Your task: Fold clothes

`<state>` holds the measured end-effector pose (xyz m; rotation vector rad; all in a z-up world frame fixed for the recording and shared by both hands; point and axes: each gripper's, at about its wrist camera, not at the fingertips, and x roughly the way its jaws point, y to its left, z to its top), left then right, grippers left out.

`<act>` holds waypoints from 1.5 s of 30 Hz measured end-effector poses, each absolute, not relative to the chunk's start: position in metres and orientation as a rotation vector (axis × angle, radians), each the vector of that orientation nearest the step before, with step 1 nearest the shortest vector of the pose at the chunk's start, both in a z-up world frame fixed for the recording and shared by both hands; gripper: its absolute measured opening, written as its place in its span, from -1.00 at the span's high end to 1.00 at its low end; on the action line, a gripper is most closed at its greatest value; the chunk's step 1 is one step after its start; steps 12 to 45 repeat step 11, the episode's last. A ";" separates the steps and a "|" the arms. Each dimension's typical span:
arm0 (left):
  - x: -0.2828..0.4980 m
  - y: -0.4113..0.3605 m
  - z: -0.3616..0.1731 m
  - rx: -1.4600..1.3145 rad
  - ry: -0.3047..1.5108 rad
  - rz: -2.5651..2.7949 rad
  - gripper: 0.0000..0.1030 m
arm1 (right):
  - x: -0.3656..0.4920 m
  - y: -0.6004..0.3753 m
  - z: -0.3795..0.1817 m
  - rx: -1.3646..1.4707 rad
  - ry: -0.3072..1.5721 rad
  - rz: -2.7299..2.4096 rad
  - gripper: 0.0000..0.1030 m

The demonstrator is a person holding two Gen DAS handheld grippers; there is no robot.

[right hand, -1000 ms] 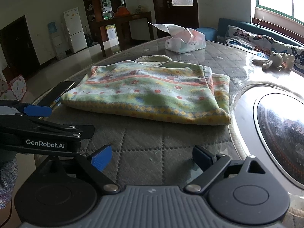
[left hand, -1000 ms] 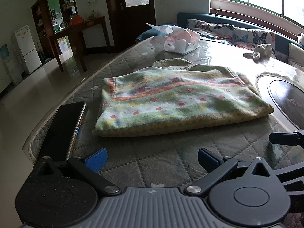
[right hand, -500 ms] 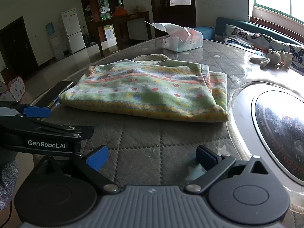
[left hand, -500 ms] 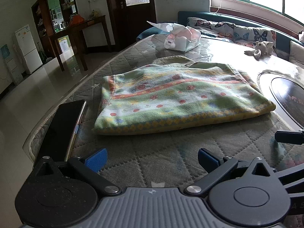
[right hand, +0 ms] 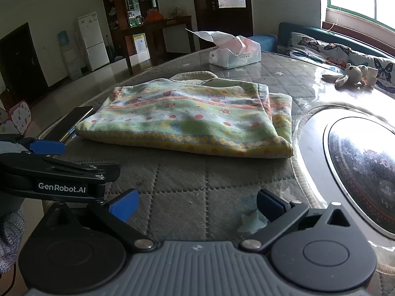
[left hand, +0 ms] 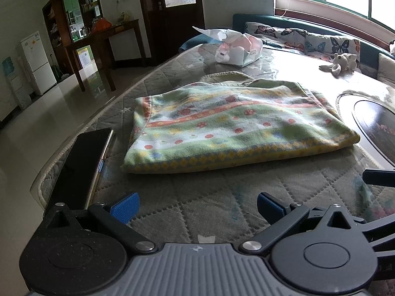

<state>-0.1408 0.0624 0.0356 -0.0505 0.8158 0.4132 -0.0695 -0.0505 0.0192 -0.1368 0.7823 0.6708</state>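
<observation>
A folded green and yellow patterned garment (left hand: 229,125) (right hand: 195,118) with red dots lies flat on the quilted round table (left hand: 197,197). My left gripper (left hand: 197,207) is open, its blue pads over bare quilt short of the garment's near edge. My right gripper (right hand: 197,204) is open too, jaws wide, nothing between them, also short of the garment. In the right wrist view the left gripper's arm (right hand: 56,170) shows at the left edge. A dark tip of the right gripper (left hand: 380,177) shows at the right of the left wrist view.
A black phone (left hand: 81,165) (right hand: 71,120) lies near the table's left edge. A tissue pack (left hand: 237,46) (right hand: 234,51) sits at the far side, a small plush toy (left hand: 340,61) (right hand: 350,74) at the far right. A glossy dark turntable (right hand: 365,165) fills the table's right part.
Both views shifted slightly, the garment sitting a little lower and nearer the cameras. The right gripper's jaws stand a touch wider than a second ago.
</observation>
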 end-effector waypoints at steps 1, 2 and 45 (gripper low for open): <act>-0.141 0.062 0.036 -0.051 0.815 0.415 -1.00 | -0.070 -0.050 0.019 -0.136 0.782 0.671 -1.00; -0.141 0.063 0.036 -0.051 0.815 0.416 -1.00 | -0.070 -0.050 0.019 -0.135 0.783 0.671 -1.00; -0.140 0.062 0.035 -0.045 0.818 0.412 -1.00 | -0.070 -0.052 0.019 -0.131 0.783 0.667 -1.00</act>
